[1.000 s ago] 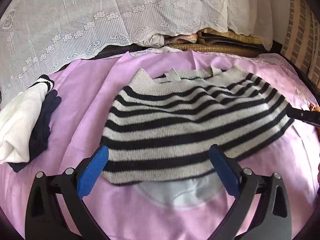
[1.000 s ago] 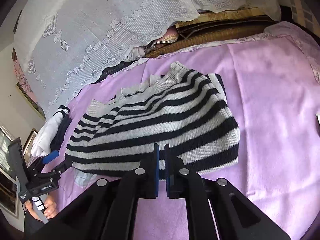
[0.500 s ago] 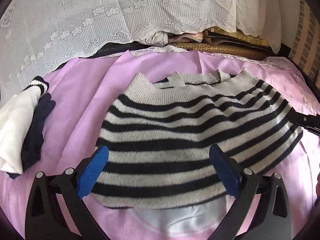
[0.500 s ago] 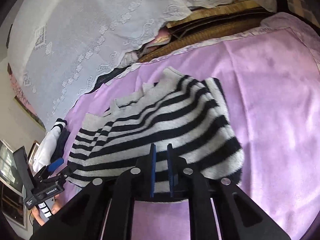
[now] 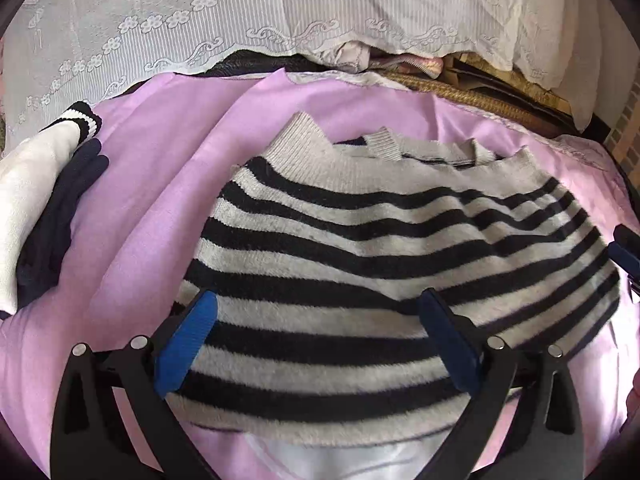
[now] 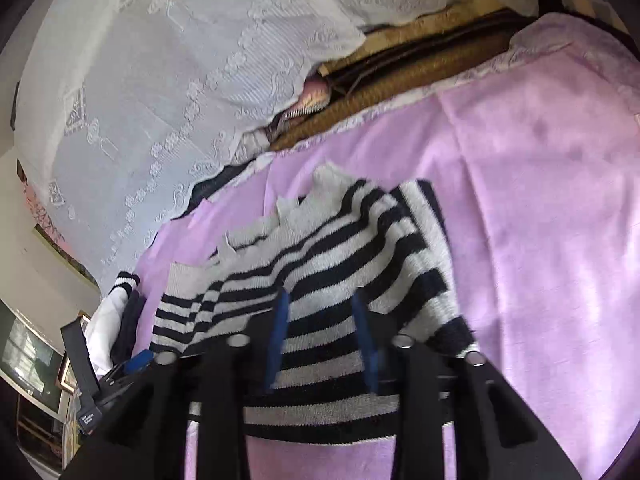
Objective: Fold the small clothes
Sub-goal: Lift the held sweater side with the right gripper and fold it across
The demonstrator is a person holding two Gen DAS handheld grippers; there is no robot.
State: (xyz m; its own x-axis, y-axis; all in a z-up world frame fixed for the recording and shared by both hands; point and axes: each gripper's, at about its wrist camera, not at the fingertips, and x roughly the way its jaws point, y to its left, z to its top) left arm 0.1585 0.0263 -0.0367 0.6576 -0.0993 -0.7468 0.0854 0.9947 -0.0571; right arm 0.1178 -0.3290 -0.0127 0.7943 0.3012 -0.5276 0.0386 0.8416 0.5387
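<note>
A grey sweater with black stripes (image 5: 380, 248) lies flat on the pink blanket (image 5: 152, 208), neckline toward the far side. My left gripper (image 5: 316, 300) hovers open over its near part, with the blue pads (image 5: 188, 340) wide apart and the knit showing between them. My right gripper (image 6: 320, 296) is over the sweater (image 6: 340, 248) at its near right edge. Its jaws are opening; striped fabric shows between the pads, which do not press on it. Each gripper shows in the other's view: the right gripper (image 5: 624, 248) at the sweater's right side, the left gripper (image 6: 132, 364) at the lower left.
A pale shiny garment (image 5: 360, 456) peeks out under the sweater's near hem. Folded white and navy clothes (image 5: 36, 208) lie stacked on the blanket's left. A white lace cloth (image 5: 200, 20) and woven mats (image 5: 480, 100) border the far side. Bare pink blanket (image 6: 540, 220) lies to the right.
The right gripper's jaws, nearly shut at the sweater's near edge, have spread apart. Both grippers have moved forward over the sweater, which fills more of each view.
</note>
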